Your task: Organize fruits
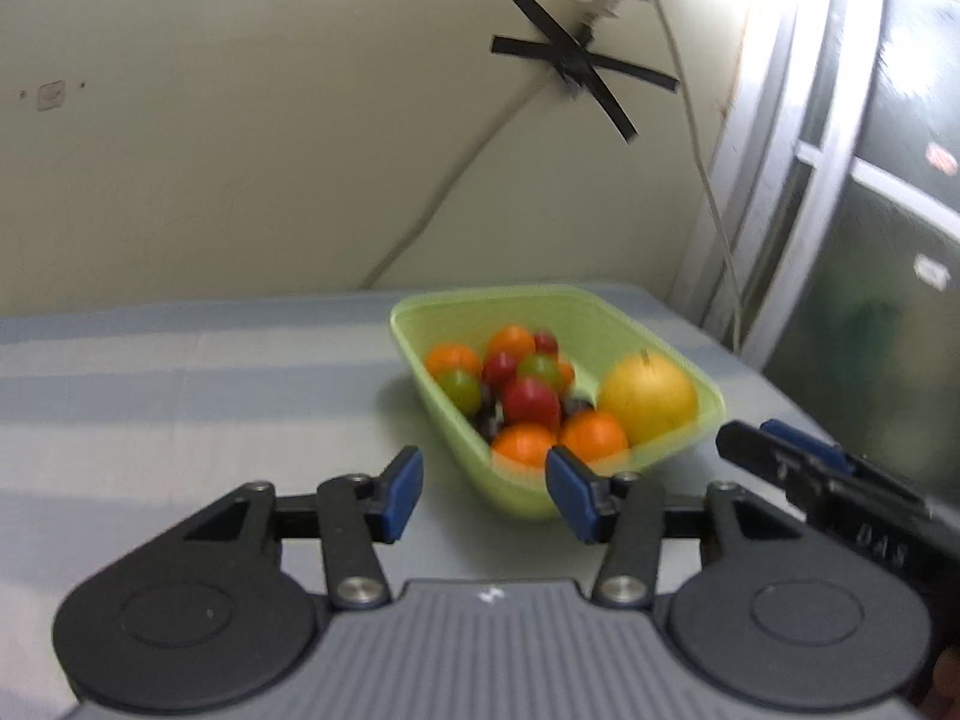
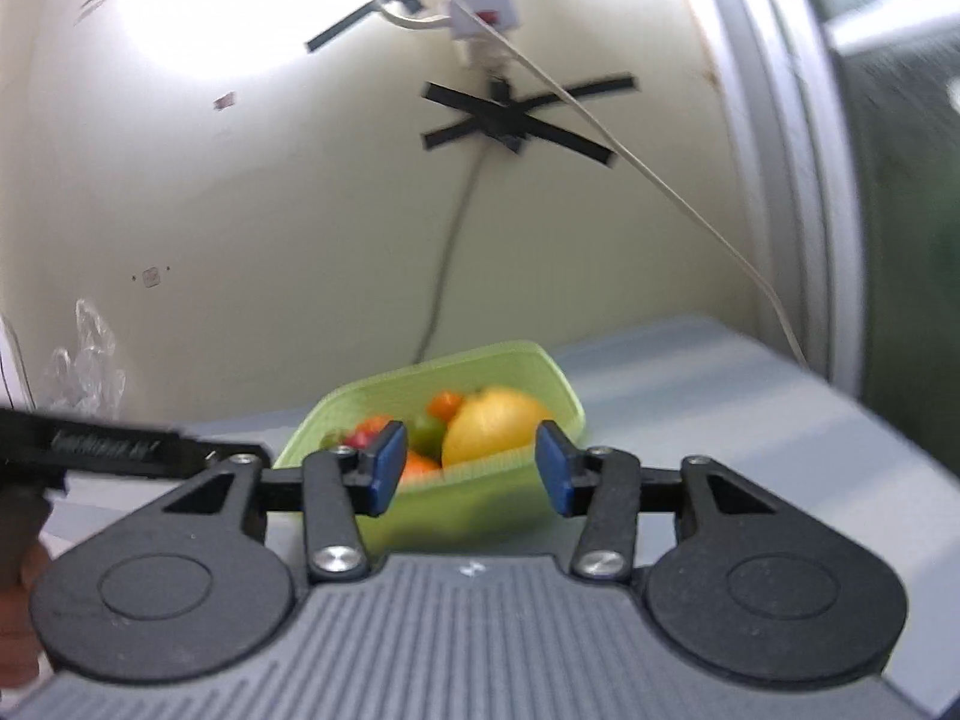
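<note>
a: on the grey table [image 1: 180, 396], toward its far right corner — item one: green basket [image 1: 654, 318], open-topped, standing flat, wall just behind it.

b: contents?

a: one large yellow fruit [image 1: 648, 399] at the basket's right end; oranges [image 1: 591, 435] at the near wall and far left; red fruits [image 1: 531, 402] and green ones [image 1: 459, 390] heaped in the middle; something dark beneath them, too blurred to name. nothing loose on the table that i can see.

b: tools?

a: left gripper [image 1: 486, 495]: jaws apart, empty, low and just short of the basket's near corner. right gripper [image 2: 468, 468]: jaws apart, empty, also short of the near wall, lined up with the yellow fruit.

b: advice for the step, likely a first pick?

a: widen the right jaws before reaching; the yellow fruit looks broader than the present gap. come over the rim, not through it. take it across its middle, clear of the oranges beside it. keep the left gripper back so the two don't clash.
</note>
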A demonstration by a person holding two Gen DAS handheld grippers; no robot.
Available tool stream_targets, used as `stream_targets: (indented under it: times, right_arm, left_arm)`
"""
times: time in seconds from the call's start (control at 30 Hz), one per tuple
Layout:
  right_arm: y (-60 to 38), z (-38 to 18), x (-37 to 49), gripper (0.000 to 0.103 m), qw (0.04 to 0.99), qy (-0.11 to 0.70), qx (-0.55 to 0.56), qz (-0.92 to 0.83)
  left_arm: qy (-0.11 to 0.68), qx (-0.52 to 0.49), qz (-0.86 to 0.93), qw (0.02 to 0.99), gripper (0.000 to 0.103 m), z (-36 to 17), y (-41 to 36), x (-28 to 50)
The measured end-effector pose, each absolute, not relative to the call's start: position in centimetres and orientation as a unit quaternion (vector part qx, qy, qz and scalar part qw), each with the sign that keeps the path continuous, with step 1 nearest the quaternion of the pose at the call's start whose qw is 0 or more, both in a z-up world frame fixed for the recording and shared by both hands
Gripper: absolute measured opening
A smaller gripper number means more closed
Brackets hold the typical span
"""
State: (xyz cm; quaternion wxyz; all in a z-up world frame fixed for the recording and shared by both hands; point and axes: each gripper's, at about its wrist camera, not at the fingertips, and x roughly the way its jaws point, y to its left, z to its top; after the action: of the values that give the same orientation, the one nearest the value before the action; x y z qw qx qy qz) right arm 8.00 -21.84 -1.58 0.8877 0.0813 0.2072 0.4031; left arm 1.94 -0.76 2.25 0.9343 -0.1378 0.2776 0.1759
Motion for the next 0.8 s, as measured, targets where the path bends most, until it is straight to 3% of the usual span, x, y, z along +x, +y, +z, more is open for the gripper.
stream_targets:
  times: [0.33,0.8]
  right_arm:
    - [-23.5,-2.1,2.4,0.054,0.875,0.276,0.083,0.389]
    - [-25.4,-2.5,-1.9,0.054,0.857,0.320,0.104,0.391]
  left_arm:
    - [0.290,-0.114,0.189,0.931,0.059,0.6,-6.6,-4.2]
    - [0.289,-0.111,0.244,0.919,0.062,0.1,-9.4,-9.7]
